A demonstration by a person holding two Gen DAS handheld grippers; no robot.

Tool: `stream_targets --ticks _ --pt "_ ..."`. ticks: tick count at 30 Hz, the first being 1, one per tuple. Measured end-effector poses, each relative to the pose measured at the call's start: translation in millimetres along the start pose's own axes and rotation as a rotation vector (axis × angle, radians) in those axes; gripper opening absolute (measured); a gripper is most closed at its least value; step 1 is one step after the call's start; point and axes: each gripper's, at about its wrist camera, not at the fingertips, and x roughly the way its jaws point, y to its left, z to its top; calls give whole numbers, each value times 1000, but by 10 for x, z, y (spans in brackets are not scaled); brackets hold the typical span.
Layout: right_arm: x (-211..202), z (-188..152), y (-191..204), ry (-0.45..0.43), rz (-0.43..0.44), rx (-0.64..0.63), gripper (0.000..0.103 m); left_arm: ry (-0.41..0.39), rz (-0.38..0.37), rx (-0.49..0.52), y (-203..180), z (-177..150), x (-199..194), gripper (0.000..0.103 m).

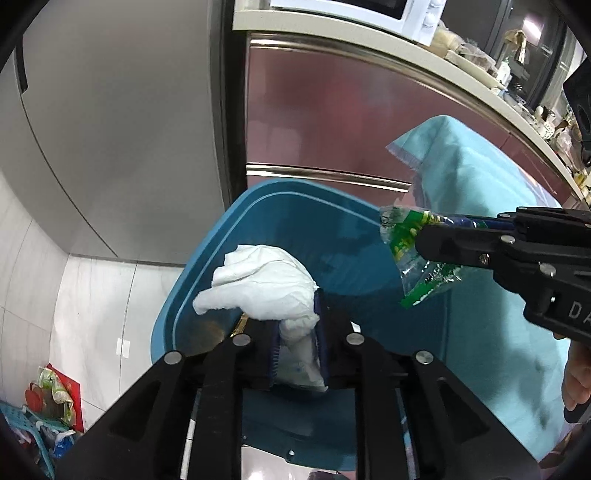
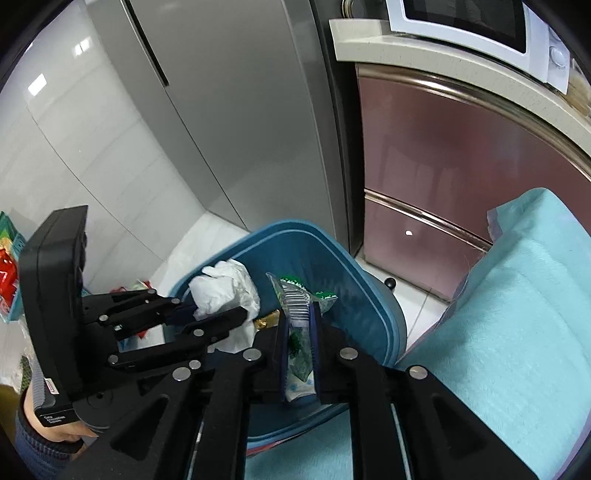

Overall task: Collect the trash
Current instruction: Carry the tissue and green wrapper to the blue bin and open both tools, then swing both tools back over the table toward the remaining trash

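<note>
My left gripper (image 1: 297, 332) is shut on a crumpled white paper towel (image 1: 266, 284) and holds it over the open blue trash bin (image 1: 207, 266). My right gripper (image 2: 298, 332) is shut on a clear and green plastic wrapper (image 2: 295, 310) and holds it over the same bin (image 2: 369, 273). The right gripper (image 1: 424, 236) with the wrapper (image 1: 417, 258) shows at the right of the left wrist view. The left gripper (image 2: 207, 314) with the towel (image 2: 225, 291) shows at the left of the right wrist view. A gold wrapper (image 2: 267, 320) lies inside the bin.
A table under a teal cloth (image 2: 509, 317) stands right of the bin. A grey fridge (image 2: 229, 110) and a maroon cabinet (image 2: 461, 155) with a microwave (image 2: 480, 29) on top stand behind. Bags and a basket (image 1: 44, 406) lie on the white tiled floor at the left.
</note>
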Motion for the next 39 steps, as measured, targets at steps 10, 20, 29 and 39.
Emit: stream_targets --ticks 10,20,29,39 --pt "-3 1 -37 -2 3 27 40 -4 36 -10 5 -29 38 65" --pt "-771 -219 -180 -200 35 53 76 -133 56 -14 -115 -90 -580 97" --pt "-1621 -773 -242 -416 44 70 96 -274 -14 -60 -326 -550 -1359 97" --pt "-2189 -1779 -399 -526 -29 120 96 -351 -151 32 -1220 -1081 -1844 97"
